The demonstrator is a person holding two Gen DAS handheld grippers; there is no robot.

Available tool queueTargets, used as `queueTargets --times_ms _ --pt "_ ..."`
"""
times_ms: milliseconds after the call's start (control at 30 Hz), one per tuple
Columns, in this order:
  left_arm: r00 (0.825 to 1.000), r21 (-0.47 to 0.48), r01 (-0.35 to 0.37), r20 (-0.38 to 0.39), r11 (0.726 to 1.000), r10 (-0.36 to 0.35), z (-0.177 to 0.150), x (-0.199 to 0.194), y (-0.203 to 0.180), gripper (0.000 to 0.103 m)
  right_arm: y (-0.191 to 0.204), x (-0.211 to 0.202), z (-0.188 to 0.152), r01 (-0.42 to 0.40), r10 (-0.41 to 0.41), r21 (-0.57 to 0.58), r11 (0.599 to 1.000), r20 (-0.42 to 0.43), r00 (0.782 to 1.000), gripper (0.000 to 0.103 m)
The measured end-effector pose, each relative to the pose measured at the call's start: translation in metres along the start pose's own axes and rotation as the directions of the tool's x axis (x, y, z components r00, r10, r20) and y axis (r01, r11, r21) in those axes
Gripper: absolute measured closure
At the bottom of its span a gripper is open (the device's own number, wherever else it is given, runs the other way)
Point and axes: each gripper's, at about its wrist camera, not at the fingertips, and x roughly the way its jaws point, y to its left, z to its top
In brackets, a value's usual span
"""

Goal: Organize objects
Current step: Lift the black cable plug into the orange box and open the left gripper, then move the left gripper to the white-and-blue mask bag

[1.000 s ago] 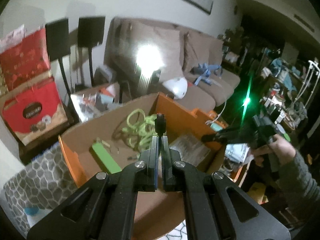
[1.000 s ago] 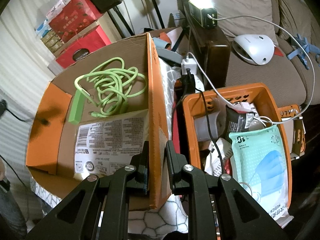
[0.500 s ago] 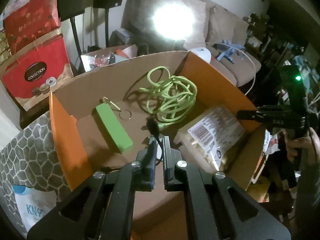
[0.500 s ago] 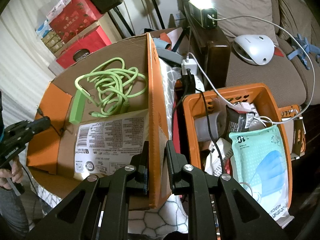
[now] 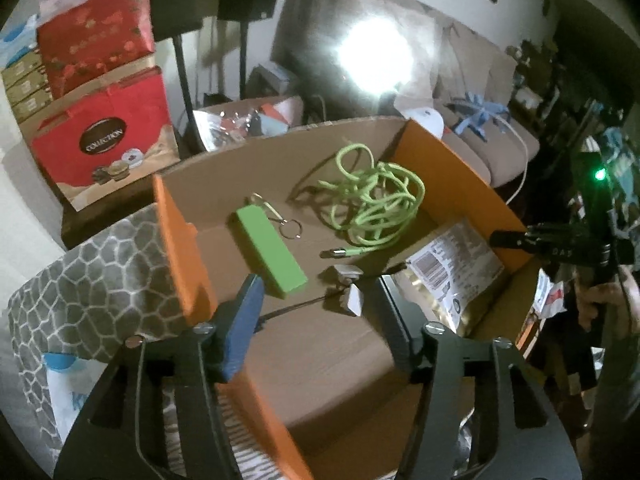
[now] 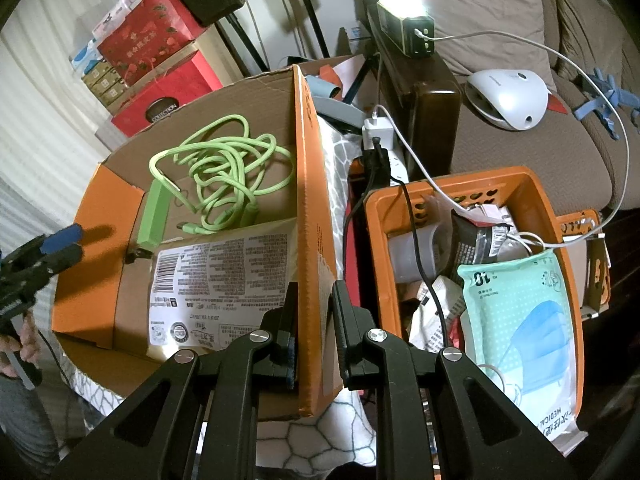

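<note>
Released since a moment ago, the left hand-held gripper [image 5: 316, 300] gapes over the box [image 5: 452, 172] — right hand-held gripper [image 6: 314, 304] clenched on its wall.

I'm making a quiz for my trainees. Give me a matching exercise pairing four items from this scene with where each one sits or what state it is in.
Column 1:
1. green cable
2. face mask pack
3. left gripper
4. right gripper

Column 2:
a. clamped on the cardboard box wall
b. open above the box
c. in the orange basket
d. coiled inside the box

Pairs: 1-d, 2-c, 3-b, 4-a
</note>
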Motion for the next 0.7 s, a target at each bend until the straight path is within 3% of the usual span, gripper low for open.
queueTargets --times_ms 233,367,500,700 --pt "0.994 -0.008 -0.091 0.067 0.996 0.091 -0.007 -0.032 0.018 0.012 0.000 0.000 -0.001 -0.001 0.001 0.001 1.000 0.001 1.000 0.087" --pt "0.989 -0.016 -0.131 0.073 0.991 0.132 -0.013 -0.043 0.031 0.008 0.000 0.000 -0.001 -0.001 0.001 0.001 1.000 0.001 1.000 0.087" --pt "0.989 -0.051 -0.127 0.073 0.991 0.131 -0.021 -0.051 0.047 0.000 0.000 0.000 -0.001 0.000 0.000 -0.001 1.000 0.001 1.000 0.087" --pt "0.987 -0.109 -0.142 0.061 0.984 0.149 -0.034 -0.062 0.073 0.000 0.000 0.000 0.000 0.000 0.000 -0.003 1.000 0.000 1.000 0.087"
